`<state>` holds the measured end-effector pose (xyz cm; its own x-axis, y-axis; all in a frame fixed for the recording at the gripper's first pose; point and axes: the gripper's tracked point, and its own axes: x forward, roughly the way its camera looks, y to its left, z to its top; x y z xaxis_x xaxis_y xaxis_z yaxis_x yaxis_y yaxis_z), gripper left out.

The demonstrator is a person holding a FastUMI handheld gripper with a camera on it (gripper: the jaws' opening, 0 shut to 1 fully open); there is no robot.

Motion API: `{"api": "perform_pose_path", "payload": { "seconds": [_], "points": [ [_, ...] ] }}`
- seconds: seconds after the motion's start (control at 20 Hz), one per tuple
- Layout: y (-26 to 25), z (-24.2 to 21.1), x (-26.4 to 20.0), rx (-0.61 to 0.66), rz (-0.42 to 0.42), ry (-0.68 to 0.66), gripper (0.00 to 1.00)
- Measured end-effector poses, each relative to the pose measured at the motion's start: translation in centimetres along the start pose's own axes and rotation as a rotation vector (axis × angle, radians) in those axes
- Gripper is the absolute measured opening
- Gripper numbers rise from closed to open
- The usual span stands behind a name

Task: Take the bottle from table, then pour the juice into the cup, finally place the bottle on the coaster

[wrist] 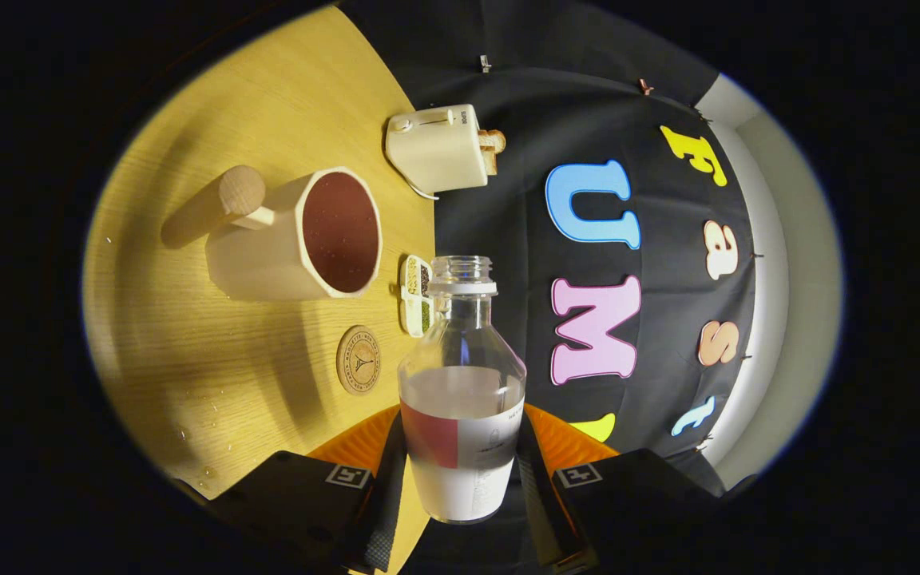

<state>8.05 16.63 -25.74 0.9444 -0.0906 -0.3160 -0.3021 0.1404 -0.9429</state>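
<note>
My gripper (460, 487) is shut on a clear bottle (461, 359), both fingers pressing its labelled lower body. The bottle has no cap and holds pale juice up to about its shoulder. Its mouth points straight ahead of the fingers. A cream faceted cup (300, 235) with a round wooden handle stands on the wooden table (188, 343), beyond the fingers and off to one side of the bottle; its inside is dark red-brown. A round cork coaster (358, 359) lies bare on the table between the cup and my fingers, close beside the bottle.
A cream toaster (438, 149) with a slice of bread in it stands at the table's far edge against the black cloth wall. A small white tray of seeds (416, 294) sits just behind the bottle's neck. A few droplets (204, 447) lie on the table near the fingers.
</note>
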Motion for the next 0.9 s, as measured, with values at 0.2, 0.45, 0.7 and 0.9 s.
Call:
{"api": "perform_pose_path", "payload": {
  "seconds": [0.2,0.45,0.7,0.9],
  "points": [
    [0.24,0.51,0.4,-0.069,0.008,-0.014,0.69],
    [0.29,0.64,0.65,-0.129,0.008,-0.02,0.69],
    [0.36,1.05,0.56,-0.19,0.006,-0.053,0.69],
    [0.37,0.92,0.87,-0.213,0.008,-0.044,0.69]
  ]
}}
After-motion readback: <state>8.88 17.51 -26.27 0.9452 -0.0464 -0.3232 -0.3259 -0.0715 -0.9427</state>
